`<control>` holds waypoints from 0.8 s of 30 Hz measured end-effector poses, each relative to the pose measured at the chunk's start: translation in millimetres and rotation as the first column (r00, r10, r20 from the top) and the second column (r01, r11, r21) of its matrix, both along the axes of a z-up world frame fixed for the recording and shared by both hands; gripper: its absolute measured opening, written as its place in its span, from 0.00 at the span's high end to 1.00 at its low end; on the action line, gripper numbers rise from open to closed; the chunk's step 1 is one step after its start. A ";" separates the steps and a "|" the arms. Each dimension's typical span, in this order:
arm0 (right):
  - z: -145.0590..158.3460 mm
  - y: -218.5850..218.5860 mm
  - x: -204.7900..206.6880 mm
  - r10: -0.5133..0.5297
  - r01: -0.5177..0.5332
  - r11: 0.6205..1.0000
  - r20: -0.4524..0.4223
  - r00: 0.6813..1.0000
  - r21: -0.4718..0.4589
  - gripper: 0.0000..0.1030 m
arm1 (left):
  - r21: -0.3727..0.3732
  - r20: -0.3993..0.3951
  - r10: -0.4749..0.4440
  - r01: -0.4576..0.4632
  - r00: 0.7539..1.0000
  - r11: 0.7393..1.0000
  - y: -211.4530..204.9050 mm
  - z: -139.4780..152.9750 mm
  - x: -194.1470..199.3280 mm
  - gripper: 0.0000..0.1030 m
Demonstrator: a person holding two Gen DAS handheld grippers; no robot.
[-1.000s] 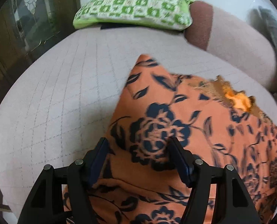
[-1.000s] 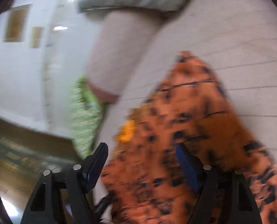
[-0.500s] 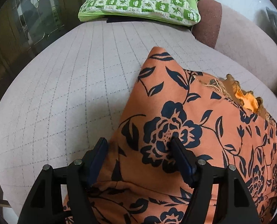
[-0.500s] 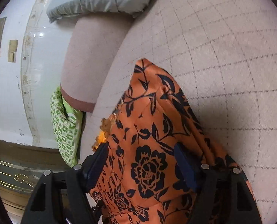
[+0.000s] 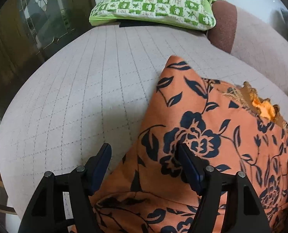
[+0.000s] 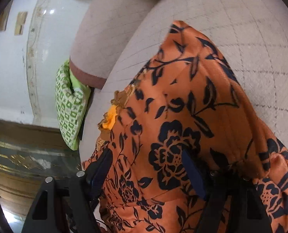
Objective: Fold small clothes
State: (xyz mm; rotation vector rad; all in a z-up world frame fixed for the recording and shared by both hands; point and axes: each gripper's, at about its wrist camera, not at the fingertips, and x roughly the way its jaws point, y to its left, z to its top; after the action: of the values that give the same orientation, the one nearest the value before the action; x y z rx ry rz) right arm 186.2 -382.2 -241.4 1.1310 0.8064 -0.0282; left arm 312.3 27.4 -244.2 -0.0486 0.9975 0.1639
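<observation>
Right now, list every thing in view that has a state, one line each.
left gripper: open, fingers astride the garment's edge.
right gripper: open, low over the garment.
orange floral garment: lying partly folded on the quilted cushion, frilled trim exposed.
green patterned pillow: lying at the cushion's far end, untouched.

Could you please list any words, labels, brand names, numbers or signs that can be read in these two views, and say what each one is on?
No text can be read.
Green pillow: the white squares hold small green motifs, some perhaps characters, too small and blurred to read.
Left gripper: a white strip on its black frame bears faint marks, too small to read.
Orange floral garment: only a printed flower and leaf pattern, no lettering.
</observation>
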 end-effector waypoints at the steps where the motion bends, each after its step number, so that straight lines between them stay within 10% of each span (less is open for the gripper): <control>1: 2.5 3.4 0.1 0.018 -0.018 1.000 0.019 1.000 0.004 0.26 | -0.003 0.002 0.002 -0.002 1.000 1.000 0.3 1.7 -0.6 0.29; 9: -12.8 54.0 14.7 0.209 -0.209 0.977 -0.012 0.978 0.041 0.25 | 0.109 -0.093 -0.006 0.017 0.996 0.994 -4.0 -8.8 -8.5 0.28; 14: 7.0 59.7 -6.2 0.232 -0.232 0.973 0.041 0.972 -0.013 0.25 | 0.090 -0.022 -0.026 0.028 0.999 0.996 18.8 8.2 -26.7 0.27; 24: 55.7 1.1 -154.6 0.189 -0.169 0.974 0.136 0.972 -0.150 0.25 | 0.106 0.025 -0.024 0.022 0.999 0.994 133.9 36.1 -140.3 0.27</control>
State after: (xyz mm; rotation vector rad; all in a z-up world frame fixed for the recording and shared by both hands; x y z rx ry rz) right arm 31.6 -381.1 -185.8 0.9152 0.7575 0.1490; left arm 172.1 161.3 -208.1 0.0576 0.9617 0.1944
